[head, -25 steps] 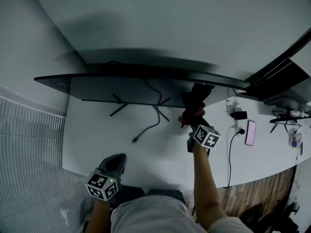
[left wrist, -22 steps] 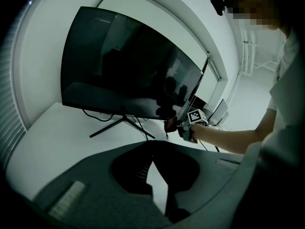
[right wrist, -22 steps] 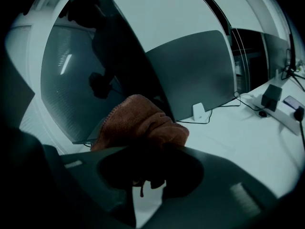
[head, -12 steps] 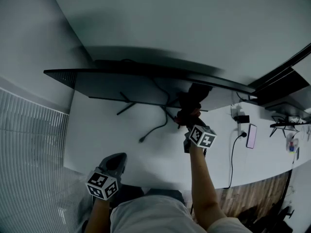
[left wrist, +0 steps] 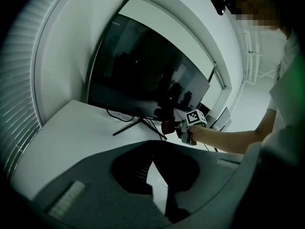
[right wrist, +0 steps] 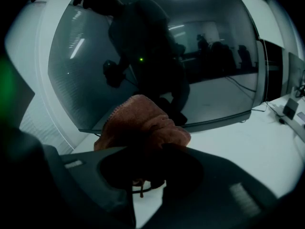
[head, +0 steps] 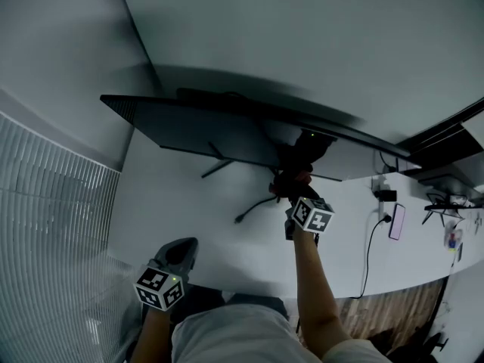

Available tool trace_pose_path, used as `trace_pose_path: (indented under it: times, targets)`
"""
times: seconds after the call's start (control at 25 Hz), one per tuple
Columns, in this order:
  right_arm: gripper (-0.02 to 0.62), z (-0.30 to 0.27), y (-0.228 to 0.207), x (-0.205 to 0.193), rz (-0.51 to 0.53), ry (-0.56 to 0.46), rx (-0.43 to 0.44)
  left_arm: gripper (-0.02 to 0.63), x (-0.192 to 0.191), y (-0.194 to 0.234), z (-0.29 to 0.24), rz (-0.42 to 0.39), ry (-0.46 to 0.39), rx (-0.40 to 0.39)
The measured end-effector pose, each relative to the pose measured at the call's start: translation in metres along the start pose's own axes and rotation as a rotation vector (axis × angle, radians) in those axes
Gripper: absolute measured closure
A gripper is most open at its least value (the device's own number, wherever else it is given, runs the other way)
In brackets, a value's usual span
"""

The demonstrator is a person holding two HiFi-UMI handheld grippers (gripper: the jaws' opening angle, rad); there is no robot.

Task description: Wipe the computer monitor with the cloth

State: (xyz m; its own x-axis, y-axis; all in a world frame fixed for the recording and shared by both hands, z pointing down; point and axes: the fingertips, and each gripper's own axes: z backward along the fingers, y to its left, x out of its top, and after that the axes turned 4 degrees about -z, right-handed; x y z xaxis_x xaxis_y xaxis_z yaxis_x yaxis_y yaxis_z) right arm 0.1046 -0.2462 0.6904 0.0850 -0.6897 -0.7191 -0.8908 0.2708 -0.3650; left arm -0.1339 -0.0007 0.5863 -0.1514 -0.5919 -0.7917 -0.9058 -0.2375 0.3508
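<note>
1. The right tongs are clamped on the bunched cloth.
2. The monitor stands straight ahead, just beyond the cloth, its long axis running left-right.
3. The left tongs, closed and empty, hang well back.

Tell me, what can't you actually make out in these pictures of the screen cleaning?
- Whether the reddish-brown cloth touches the wide black computer monitor: right gripper view, the bunched cloth covers the spot; head view, the right claw blocks it.
- Smudges on the monitor: right gripper view, reflections hide them.
- Small items at the white desk's far right: head view, too small and dim.
</note>
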Motion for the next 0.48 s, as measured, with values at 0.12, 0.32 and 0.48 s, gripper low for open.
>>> trace_pose_path:
  times: [0.12, 0.32, 0.48]
  targets:
    - [0.477, -0.008, 0.018, -0.004, 0.025, 0.006, -0.001, 0.597, -0.003, 0.016, 0.011, 0.014, -0.007, 0.015]
    - [0.477, -0.019, 0.055, -0.004, 0.060, 0.016, -0.005, 0.598, 0.004, 0.042, 0.036, 0.028, -0.013, 0.041]
    - [0.477, -0.030, 0.090, -0.005, 0.084, 0.025, 0.007, 0.597, 0.009, 0.063, 0.056, 0.041, -0.017, 0.063]
